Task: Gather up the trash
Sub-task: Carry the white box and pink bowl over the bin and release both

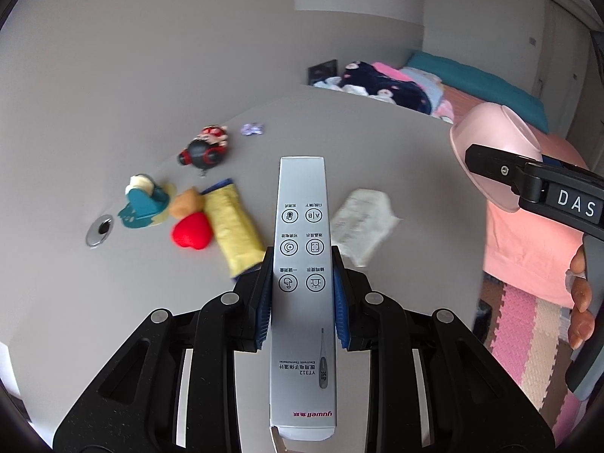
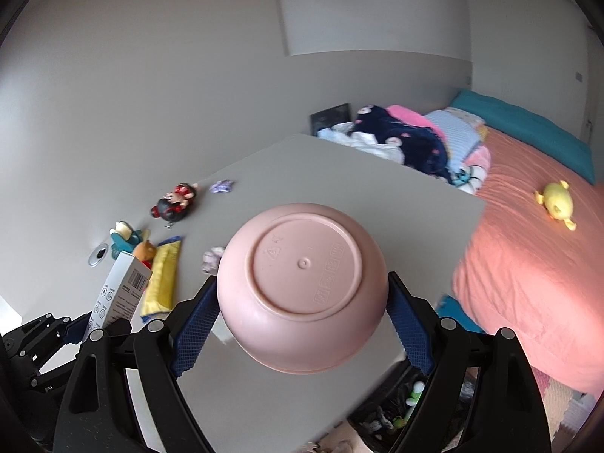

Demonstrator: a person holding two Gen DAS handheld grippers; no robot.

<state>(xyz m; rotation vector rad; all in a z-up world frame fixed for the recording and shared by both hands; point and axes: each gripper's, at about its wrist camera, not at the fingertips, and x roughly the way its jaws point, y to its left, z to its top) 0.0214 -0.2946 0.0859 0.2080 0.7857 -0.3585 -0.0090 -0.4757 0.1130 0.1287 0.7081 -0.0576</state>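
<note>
My left gripper (image 1: 302,294) is shut on a long silver thermometer box (image 1: 302,249), held above the grey table (image 1: 396,143); the box also shows in the right wrist view (image 2: 117,294). My right gripper (image 2: 302,302) is shut on a pink plastic bowl (image 2: 302,283), its base facing the camera, held over the table's near right part. The bowl also shows in the left wrist view (image 1: 490,158) at the right. A crumpled white paper (image 1: 362,222) lies on the table just right of the box. A small purple wrapper (image 1: 252,129) lies near the far edge.
Toys sit at the left: a yellow pouch (image 1: 236,226), a red heart (image 1: 190,232), a teal figure (image 1: 143,204), a red-black figure (image 1: 205,149). A cable hole (image 1: 99,229) is nearby. A bed (image 2: 528,245) with clothes stands right. A dark bin (image 2: 392,411) stands below the table.
</note>
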